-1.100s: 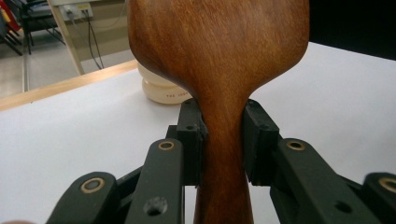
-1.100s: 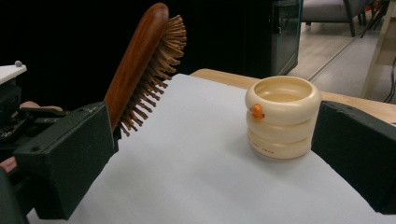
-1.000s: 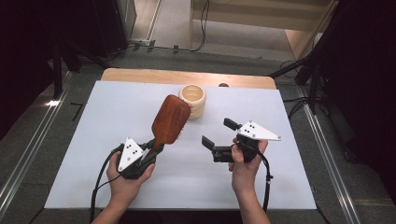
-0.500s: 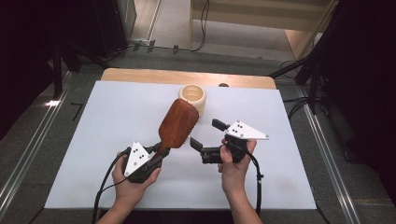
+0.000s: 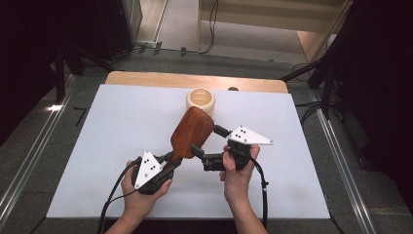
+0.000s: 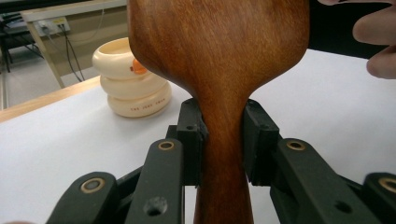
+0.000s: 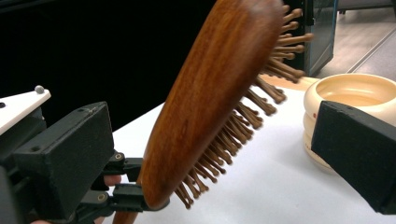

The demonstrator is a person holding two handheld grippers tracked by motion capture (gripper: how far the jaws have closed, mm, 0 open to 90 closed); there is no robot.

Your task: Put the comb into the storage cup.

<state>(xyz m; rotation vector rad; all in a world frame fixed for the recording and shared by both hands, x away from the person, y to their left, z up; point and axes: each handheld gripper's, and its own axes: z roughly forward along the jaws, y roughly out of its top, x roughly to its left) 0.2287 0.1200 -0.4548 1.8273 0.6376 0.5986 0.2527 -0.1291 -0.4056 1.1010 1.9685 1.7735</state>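
A dark wooden hairbrush [image 5: 191, 131] stands tilted above the white table, bristles facing the far right. My left gripper [image 5: 173, 158] is shut on its narrow handle neck [image 6: 223, 135], both pads pressing the wood. My right gripper [image 5: 208, 140] is open, one jaw on each side of the brush head [image 7: 210, 102], and neither pad touches it. From the right gripper view, the left gripper [image 7: 126, 191] shows at the bottom of the brush. A hand holds each gripper.
A cream ribbed cup [image 5: 200, 101] stands on the table just behind the brush head, near the far edge. The white table cover [image 5: 112, 126] has free room to the left and right. Fingers of the right hand [image 6: 378, 46] show beside the brush.
My right gripper has moved left, so the brush head now lies between its open jaws. The left gripper keeps its grip, and the brush has shifted slightly to the right.
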